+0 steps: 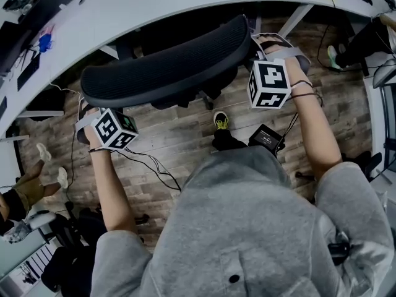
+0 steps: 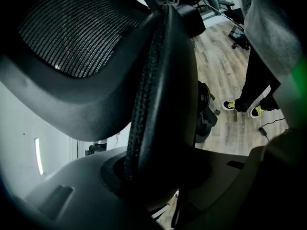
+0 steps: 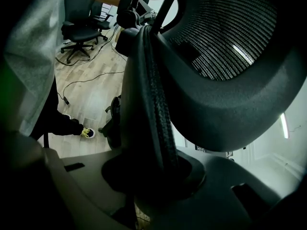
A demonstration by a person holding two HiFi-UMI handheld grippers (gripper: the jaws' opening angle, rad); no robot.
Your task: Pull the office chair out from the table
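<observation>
A black mesh-backed office chair (image 1: 167, 64) stands at the curved white table (image 1: 161, 5), its backrest top facing me. My left gripper (image 1: 86, 125) is shut on the left end of the backrest rim (image 2: 158, 104), which fills the space between its jaws. At the other end, my right gripper (image 1: 281, 51) is shut on the right end of the rim (image 3: 148, 109) in the same way. Both marker cubes sit just behind the backrest. The chair's seat and base are mostly hidden under the backrest.
Wooden floor (image 1: 179, 141) lies between the chair and my feet (image 1: 221, 121). A small black box (image 1: 267, 139) and cables (image 1: 148, 166) lie on the floor near my legs. Another black chair (image 3: 79, 25) stands behind me. A person sits at the far left (image 1: 25, 190).
</observation>
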